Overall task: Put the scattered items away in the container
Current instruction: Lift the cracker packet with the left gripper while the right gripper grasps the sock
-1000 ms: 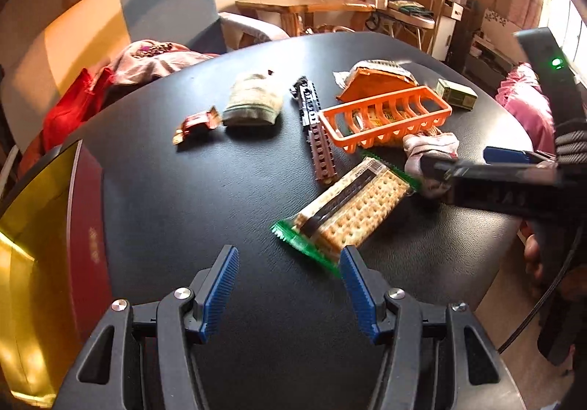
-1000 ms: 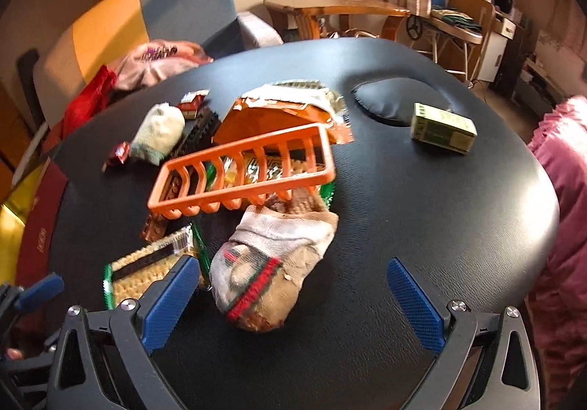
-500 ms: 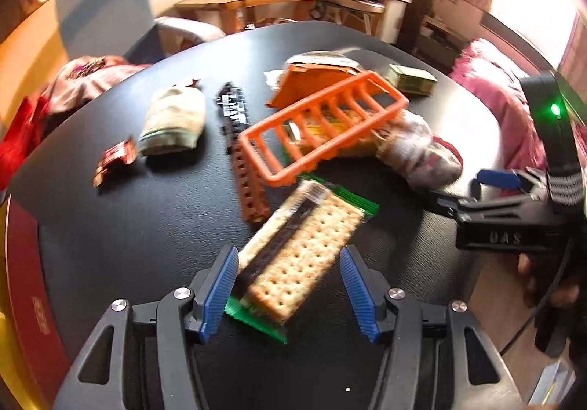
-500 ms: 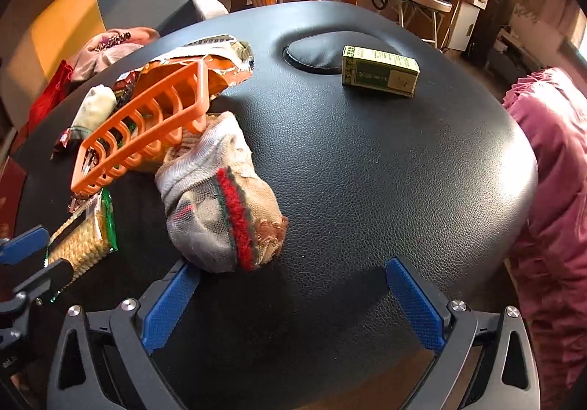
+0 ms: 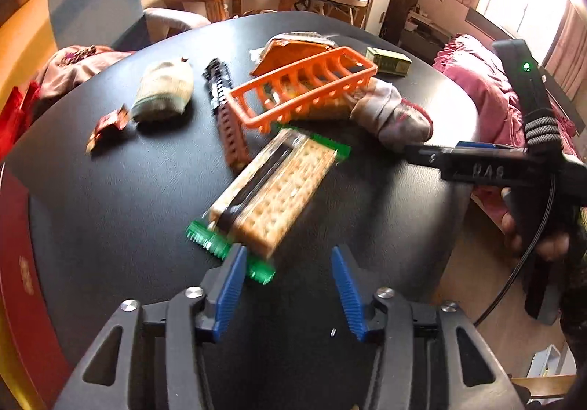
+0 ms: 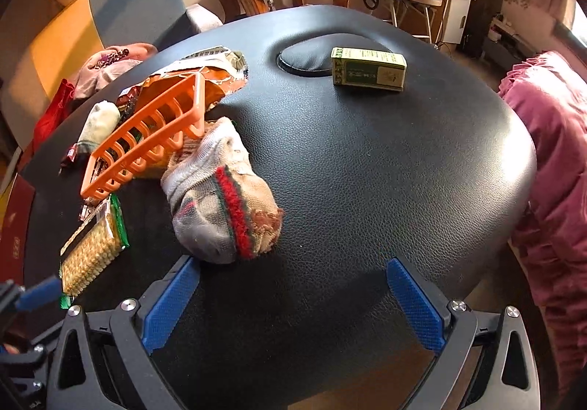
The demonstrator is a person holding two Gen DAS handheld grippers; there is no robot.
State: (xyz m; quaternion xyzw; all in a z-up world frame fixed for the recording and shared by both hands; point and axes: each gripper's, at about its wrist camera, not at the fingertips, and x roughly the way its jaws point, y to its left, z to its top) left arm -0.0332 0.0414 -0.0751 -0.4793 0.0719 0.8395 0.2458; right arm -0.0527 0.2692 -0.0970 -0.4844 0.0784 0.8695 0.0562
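An orange slatted basket [image 5: 304, 87] sits tilted on the black table, also in the right wrist view [image 6: 146, 142]. A cracker pack [image 5: 271, 189] with green ends lies just ahead of my open, empty left gripper [image 5: 288, 285], its near end by the left fingertip. A striped sock [image 6: 220, 200] leans against the basket, just ahead of my open, empty right gripper [image 6: 293, 296], near its left finger. A rolled pale sock [image 5: 163, 92], a red candy wrapper [image 5: 108, 125], a brown block strip [image 5: 229, 127], an orange snack bag [image 6: 205, 79] and a green box [image 6: 368, 68] lie around.
The table's front edge [image 5: 451, 226] drops off to the right, with a pink bedspread [image 6: 550, 160] beyond. A red and yellow board [image 5: 14, 285] stands at the left. A round pad [image 6: 304, 57] is set in the table top behind the box.
My left gripper has moved in towards the cracker pack, whose near end now reaches its left fingertip. My right gripper has swung right and closer to the striped sock. Both stay open.
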